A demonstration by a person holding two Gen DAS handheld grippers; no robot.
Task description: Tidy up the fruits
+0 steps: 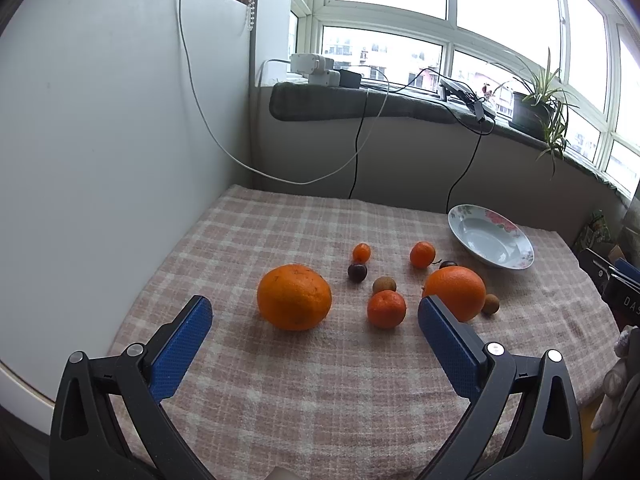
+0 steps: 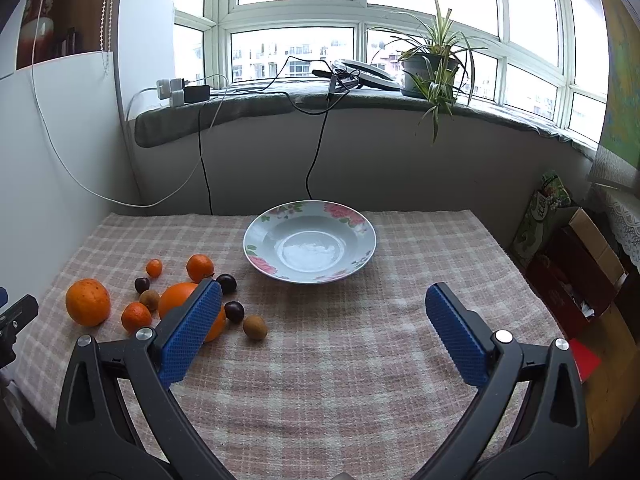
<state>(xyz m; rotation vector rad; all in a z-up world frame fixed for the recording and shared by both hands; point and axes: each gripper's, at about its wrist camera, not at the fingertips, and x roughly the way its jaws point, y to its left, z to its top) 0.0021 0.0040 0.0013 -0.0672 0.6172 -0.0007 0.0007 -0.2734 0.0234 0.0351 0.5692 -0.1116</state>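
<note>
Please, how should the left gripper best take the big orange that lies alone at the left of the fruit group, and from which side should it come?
Grip the big orange across its widest middle, coming straight forward and down with the left gripper, whose jaws already stand wide open. The fruit is round, so pads below or above the middle would probably slip. Its left side is bare cloth, and the small mandarin on its right sits apart, leaving room for that finger.

Fruit and dish count on the checked surface [image 2: 340, 360]

Two large oranges [image 1: 294, 297] [image 1: 456, 292], three small mandarins [image 1: 386, 309] [image 1: 422, 254] [image 1: 361, 252], three dark plums [image 2: 234, 311] [image 2: 226, 283] [image 2: 141, 284], two brown longan-like fruits [image 2: 255, 327] [image 2: 149, 299], and one flowered plate [image 2: 256, 226], holding nothing. Two grippers: left gripper [image 1: 316, 316], right gripper [image 2: 324, 304], each with its jaws spread wide.
</note>
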